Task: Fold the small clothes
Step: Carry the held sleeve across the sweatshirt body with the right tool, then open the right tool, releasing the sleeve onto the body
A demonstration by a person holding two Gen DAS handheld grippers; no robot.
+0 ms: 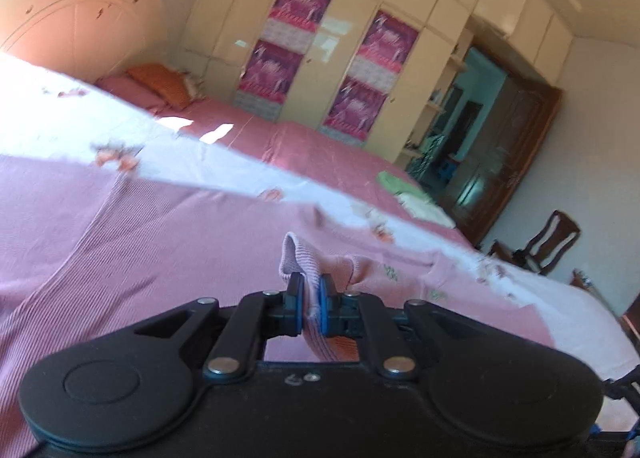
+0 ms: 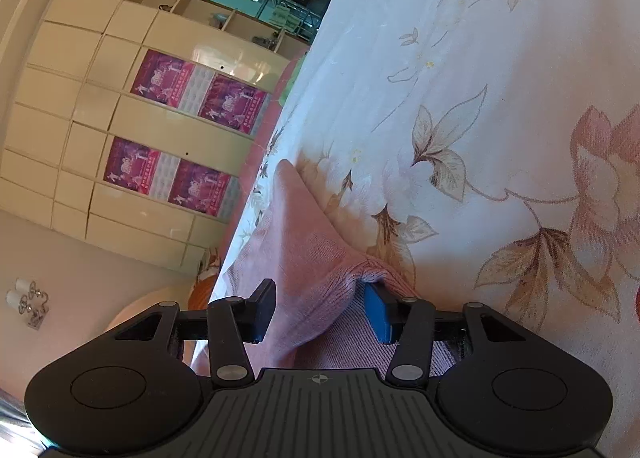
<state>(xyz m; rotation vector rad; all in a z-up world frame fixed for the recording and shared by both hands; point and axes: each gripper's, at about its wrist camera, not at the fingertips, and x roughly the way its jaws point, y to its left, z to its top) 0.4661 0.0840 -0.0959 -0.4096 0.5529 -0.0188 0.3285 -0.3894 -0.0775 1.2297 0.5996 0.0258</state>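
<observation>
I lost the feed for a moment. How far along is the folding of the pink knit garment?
Done: nothing folded shows yet. In hand: the left gripper is clamped on a ribbed edge of the pink knit garment, which lies on the floral bedsheet. The right gripper straddles another ribbed edge, jaws open. Left: close the right gripper and make the folds.

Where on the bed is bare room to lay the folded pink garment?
Free: the pink bedspread between the orange pillow and the green clothes. Crowded near the left hand-held gripper, where the pink garment spreads.
</observation>
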